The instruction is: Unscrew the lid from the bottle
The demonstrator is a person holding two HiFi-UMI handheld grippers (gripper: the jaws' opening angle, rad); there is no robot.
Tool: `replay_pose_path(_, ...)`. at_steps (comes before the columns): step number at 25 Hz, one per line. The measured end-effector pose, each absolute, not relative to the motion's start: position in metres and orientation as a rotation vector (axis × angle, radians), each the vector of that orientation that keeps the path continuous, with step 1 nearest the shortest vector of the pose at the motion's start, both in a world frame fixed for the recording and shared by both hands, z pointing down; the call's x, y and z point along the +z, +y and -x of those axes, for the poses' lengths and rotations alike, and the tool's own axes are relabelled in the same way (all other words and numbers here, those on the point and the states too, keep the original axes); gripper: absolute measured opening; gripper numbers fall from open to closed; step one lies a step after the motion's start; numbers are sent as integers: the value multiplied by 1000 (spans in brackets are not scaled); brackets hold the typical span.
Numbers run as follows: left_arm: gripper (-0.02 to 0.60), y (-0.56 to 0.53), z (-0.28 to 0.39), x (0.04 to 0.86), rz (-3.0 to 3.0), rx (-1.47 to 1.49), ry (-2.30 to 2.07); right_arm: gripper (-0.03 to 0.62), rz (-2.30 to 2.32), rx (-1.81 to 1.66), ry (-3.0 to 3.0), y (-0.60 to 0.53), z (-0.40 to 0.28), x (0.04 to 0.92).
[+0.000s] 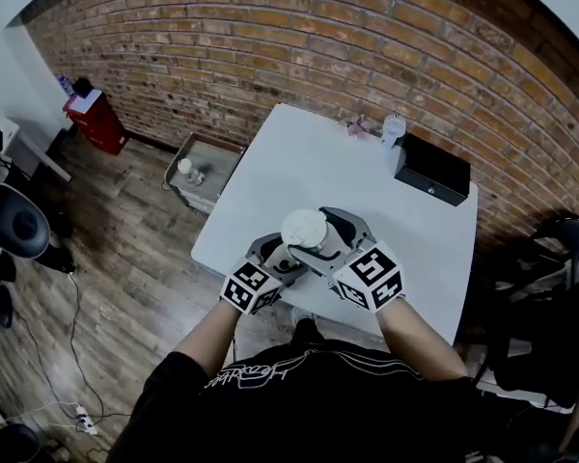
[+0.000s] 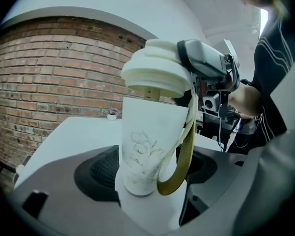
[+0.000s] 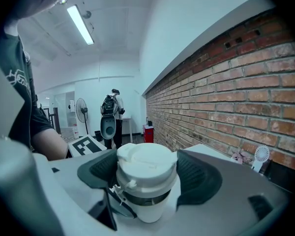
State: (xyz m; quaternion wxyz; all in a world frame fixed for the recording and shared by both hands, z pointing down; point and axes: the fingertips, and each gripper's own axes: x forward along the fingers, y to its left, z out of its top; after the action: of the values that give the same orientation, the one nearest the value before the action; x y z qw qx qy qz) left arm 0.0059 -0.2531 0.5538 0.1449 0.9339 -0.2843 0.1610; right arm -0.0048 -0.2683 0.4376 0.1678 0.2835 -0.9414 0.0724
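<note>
A white bottle [image 2: 142, 146] with a faint flower drawing and an olive strap loop [image 2: 179, 161] stands upright on the white table [image 1: 328, 162]. Its white screw lid [image 1: 304, 228] faces up at me. My left gripper [image 1: 288, 258] is shut on the lower body of the bottle, whose base sits between the dark pads of this left gripper [image 2: 147, 183]. My right gripper [image 1: 318, 234] comes in from the right at lid height. In the right gripper view the lid [image 3: 146, 163] fills the gap of my right gripper [image 3: 147, 178], with a pad against each side.
A black box [image 1: 431, 169], a small white fan [image 1: 394, 128] and a pink item [image 1: 355, 128] sit at the table's far edge. On the floor to the left stand a grey cart [image 1: 205, 170] and a red cabinet [image 1: 96, 119]. A dark chair [image 1: 560, 244] is on the right.
</note>
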Motion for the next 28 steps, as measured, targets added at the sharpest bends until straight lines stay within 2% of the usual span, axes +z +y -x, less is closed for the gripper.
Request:
replay_pose_path(16, 360, -220, 52, 506, -2615, 340, -877, 370, -937, 207, -2890, -265, -23, 333)
replay_pose_path(17, 334, -219, 56, 494, -2616, 314, -896, 370, -946, 203, -2910, -262, -25, 324)
replay_pose_path(19, 193, -217, 64, 466, -2620, 246, -956, 370, -960, 190, -2949, -255, -30, 307)
replay_pose_path(21, 86, -217, 70, 432, -2622, 173, -1028, 370, -983, 170, -2973, -248, -38, 293)
replay_pose_path(23, 60, -213, 72, 396, -2632, 98, -1080, 370, -1004, 146, -2983, -239, -45, 283)
replay_pose_path(28, 44, -195, 67, 330, -2665, 31, -1119, 370, -1044, 127, -2971, -216, -58, 274)
